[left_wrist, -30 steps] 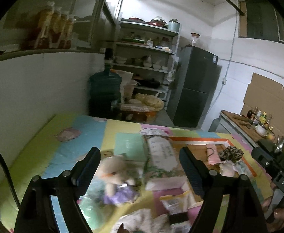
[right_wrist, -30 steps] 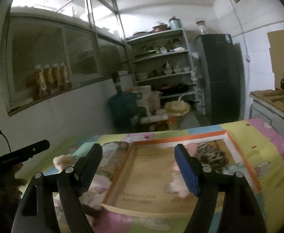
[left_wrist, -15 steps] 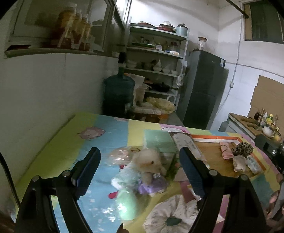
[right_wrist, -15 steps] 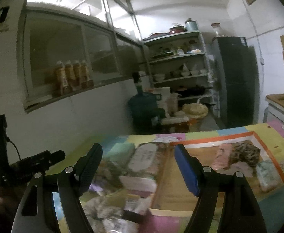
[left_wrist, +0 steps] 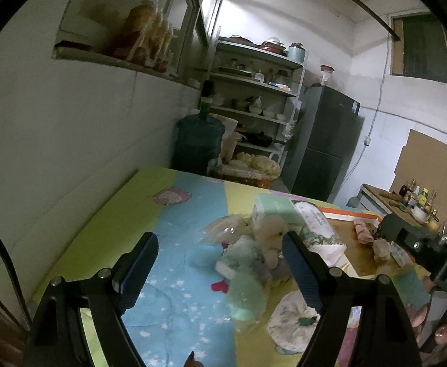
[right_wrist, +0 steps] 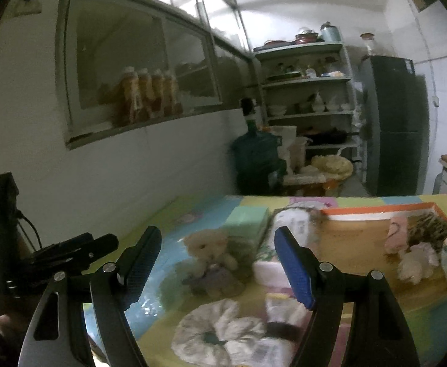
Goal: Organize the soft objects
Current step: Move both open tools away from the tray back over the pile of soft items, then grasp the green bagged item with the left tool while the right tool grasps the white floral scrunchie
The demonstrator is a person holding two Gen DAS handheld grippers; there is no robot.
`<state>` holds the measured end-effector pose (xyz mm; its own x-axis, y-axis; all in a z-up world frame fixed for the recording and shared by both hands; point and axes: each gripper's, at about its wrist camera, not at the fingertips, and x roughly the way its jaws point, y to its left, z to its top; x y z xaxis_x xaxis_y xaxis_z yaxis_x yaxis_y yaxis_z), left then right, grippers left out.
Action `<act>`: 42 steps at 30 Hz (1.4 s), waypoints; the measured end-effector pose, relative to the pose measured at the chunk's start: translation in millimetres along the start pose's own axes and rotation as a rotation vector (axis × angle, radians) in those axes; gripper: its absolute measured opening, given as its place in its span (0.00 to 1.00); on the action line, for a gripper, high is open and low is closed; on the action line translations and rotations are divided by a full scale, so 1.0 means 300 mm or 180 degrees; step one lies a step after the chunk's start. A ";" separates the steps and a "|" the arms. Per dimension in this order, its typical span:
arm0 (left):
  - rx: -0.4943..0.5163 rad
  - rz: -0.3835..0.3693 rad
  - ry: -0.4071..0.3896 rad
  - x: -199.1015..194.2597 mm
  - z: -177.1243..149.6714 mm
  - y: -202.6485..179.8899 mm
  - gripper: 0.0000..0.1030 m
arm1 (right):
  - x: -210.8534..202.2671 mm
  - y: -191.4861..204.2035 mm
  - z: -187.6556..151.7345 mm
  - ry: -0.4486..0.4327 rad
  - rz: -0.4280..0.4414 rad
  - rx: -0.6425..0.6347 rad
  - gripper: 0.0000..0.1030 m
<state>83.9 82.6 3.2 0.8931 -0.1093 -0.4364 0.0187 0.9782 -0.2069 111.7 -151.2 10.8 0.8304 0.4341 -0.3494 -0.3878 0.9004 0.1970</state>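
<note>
Left wrist view: a desk [left_wrist: 174, 214] covered in a bright patchwork cloth of blue, green and yellow is standing against a white wall, in a dim kitchen with an open shelf rack [left_wrist: 254, 91], a dark fridge [left_wrist: 324, 146] and a large water jug [left_wrist: 199, 143] beyond its far edge. The left tool [left_wrist: 220, 263] is hanging over the blue patch with its jaws standing wide apart and nothing between them. A teddy bear [left_wrist: 272, 235] is sitting in a heap of soft things just past the fingertips, with a mint-green box [left_wrist: 275, 211] behind it and a wooden tray [left_wrist: 348, 244] to the right. The right tool's black body is crossing the right edge, partly blocking the tray.

Right wrist view: the right tool [right_wrist: 217, 263] is also gaping wide and gripping nothing. The teddy bear [right_wrist: 211, 250] is sitting between and beyond its fingers, not touching them. A white scrunchie [right_wrist: 220, 333] is lying nearer the camera. The wooden tray [right_wrist: 358, 244], orange-rimmed, is holding a leopard-print item [right_wrist: 428, 232] and pale soft pieces at its right end. Bottles [right_wrist: 147, 94] are lining the window ledge.
</note>
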 end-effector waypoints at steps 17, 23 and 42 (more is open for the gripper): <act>-0.0236 -0.0005 0.0120 0.012 -0.075 0.156 0.80 | 0.062 0.063 -0.140 0.0354 -0.0141 0.0056 0.75; -0.0238 -0.0128 0.0244 0.060 -0.103 0.143 0.80 | 0.096 0.057 -0.177 0.0503 -0.0132 0.0079 0.75; -0.0118 -0.0471 0.0885 0.315 -0.227 -0.046 0.61 | 0.100 0.013 -0.247 0.0685 -0.0174 0.0187 0.75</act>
<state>137.4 46.6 -94.7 0.7248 -0.2990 -0.6207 0.1182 0.9415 -0.3155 105.5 -132.6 -66.9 0.7426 0.3864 -0.5471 -0.3154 0.9223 0.2232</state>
